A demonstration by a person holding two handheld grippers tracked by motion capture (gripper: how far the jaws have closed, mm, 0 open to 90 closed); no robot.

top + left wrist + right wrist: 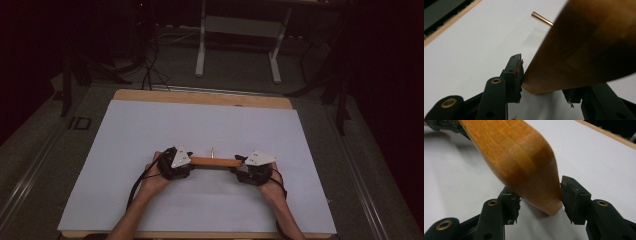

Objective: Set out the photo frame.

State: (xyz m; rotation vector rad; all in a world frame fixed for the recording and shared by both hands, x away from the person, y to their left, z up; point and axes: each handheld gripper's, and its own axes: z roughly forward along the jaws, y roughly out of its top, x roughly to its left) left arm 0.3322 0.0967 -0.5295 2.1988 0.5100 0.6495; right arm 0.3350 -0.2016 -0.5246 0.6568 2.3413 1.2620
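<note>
Your hands: low on the table, one gripper at each end of the stick (215, 162).
Left gripper (544, 82): jaws around the stick's end; one touches.
Right gripper (539, 202): jaws squeeze the other end.
Stick: brown wood, flat on the white sheet (150, 130), thin pin (541, 18) poking out.
Writing: none to read.

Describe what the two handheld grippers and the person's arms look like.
Both the left gripper and right gripper are black, each topped by a grey three-cornered plate, with brass-ringed pivots and black trailing cables. Forearms are bare, no sleeves showing.
</note>
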